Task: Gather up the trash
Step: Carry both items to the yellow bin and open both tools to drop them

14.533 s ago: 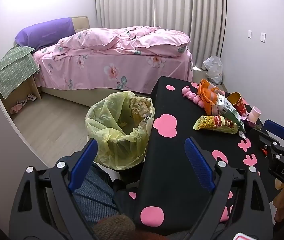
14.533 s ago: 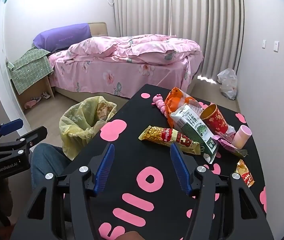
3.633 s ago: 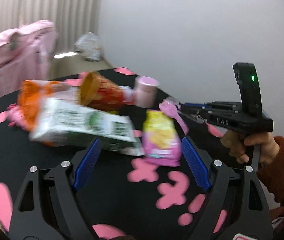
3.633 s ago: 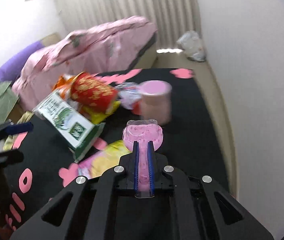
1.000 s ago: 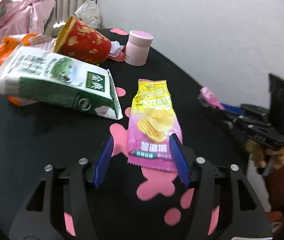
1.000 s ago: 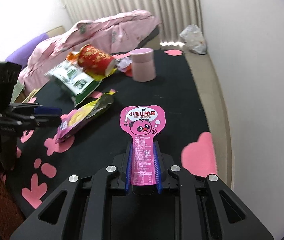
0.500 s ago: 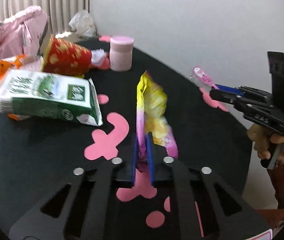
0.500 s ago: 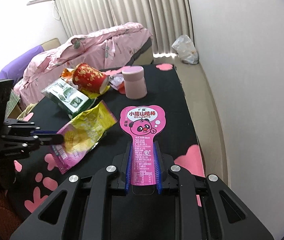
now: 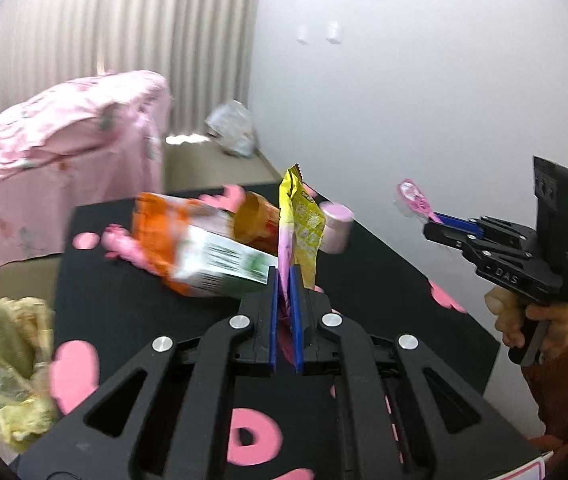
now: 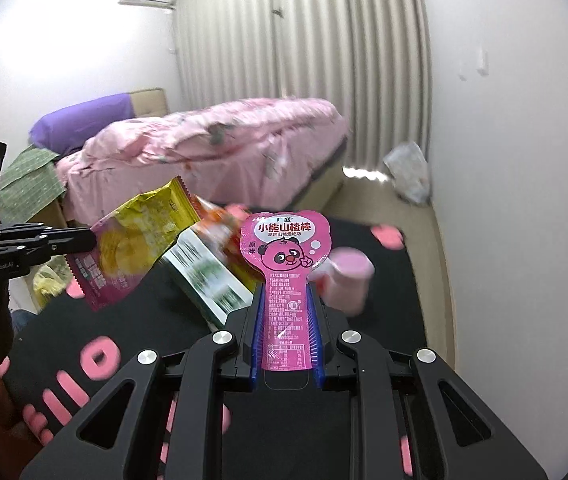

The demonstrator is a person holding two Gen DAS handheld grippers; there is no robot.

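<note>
My left gripper (image 9: 285, 288) is shut on the pink end of a yellow potato chip bag (image 9: 299, 224) and holds it upright above the black table (image 9: 124, 296). The bag also shows in the right wrist view (image 10: 140, 236). My right gripper (image 10: 287, 304) is shut on a pink candy wrapper (image 10: 286, 256) with a cartoon bear, and it shows in the left wrist view (image 9: 441, 220) with the wrapper (image 9: 413, 197), lifted at the right. A bin lined with a yellow bag (image 9: 8, 368) stands at the table's left.
On the table lie a green and white carton (image 9: 220, 264), an orange bag (image 9: 160, 212), a red paper cup (image 9: 258, 220) and a pink cup (image 9: 335, 226). A pink bed (image 10: 220, 152) stands behind. A white plastic bag (image 10: 407, 176) lies on the floor by the curtain.
Both grippers have risen and swung left toward the bin side. The chip bag has left the table and hangs in the left gripper. The bin has come into the left wrist view.
</note>
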